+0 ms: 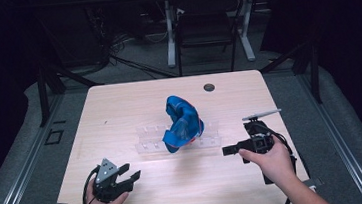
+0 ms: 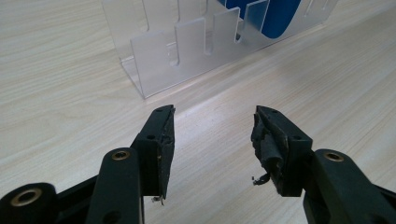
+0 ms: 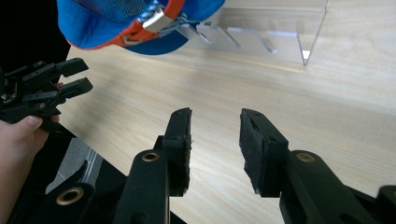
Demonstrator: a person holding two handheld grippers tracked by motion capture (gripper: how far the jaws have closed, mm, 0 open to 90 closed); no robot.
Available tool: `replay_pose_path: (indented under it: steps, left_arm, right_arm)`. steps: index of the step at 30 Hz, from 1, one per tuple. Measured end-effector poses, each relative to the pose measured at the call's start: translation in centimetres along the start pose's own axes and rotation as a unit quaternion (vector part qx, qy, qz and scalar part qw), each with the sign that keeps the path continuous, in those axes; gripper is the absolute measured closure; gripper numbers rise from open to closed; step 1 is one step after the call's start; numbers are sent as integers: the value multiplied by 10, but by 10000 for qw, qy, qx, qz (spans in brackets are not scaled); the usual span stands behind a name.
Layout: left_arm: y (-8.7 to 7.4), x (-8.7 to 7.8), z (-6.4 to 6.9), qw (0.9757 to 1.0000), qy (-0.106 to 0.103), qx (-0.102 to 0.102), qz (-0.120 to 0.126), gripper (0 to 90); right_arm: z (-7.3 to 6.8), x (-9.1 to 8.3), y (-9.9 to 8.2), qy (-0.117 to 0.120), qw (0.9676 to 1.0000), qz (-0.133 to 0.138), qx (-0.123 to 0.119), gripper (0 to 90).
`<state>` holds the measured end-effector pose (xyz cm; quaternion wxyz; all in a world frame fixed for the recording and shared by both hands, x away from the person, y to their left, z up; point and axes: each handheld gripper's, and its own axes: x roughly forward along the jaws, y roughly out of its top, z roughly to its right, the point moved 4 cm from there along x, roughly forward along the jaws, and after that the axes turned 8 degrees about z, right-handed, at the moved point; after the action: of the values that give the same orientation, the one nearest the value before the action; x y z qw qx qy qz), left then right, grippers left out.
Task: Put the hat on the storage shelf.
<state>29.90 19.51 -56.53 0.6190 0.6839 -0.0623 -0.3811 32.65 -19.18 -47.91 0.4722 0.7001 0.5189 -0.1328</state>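
Note:
A blue cap [image 1: 182, 123] with orange trim and a metal buckle [image 3: 156, 19] rests on a clear acrylic slotted rack [image 1: 147, 139] at the table's middle. My left gripper [image 1: 130, 171] sits low near the front left, open and holding nothing, pointing toward the rack's left end [image 2: 187, 51]. In its own view the left gripper [image 2: 215, 114] has bare wood between its jaws, with the cap [image 2: 278, 14] at the top edge. My right gripper [image 1: 226, 150] is right of the rack, pointing left. Its jaws [image 3: 215, 114] stand open over bare table, below the cap [image 3: 93, 23], with the left gripper [image 3: 84, 74] beyond.
The light wooden table [image 1: 119, 108] has a dark cable hole [image 1: 209, 87] near its far edge. Its front edge drops to dark floor at the left of the right gripper view. A chair [image 1: 207, 29] and a desk frame stand beyond the table.

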Motion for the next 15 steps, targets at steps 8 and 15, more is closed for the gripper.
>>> replay_pose_path:
  steps: [8, 15]
  left_arm:
    - [-2, 1, 0, 10000, 5, -23, -37, 503]
    - [-3, 3, 1, 10000, -17, -49, -54, 510]
  right_arm:
    - [12, -3, -13, 28, 9995, 326, -7, 632]
    - [21, -2, -27, -110, 9986, 519, -75, 627]
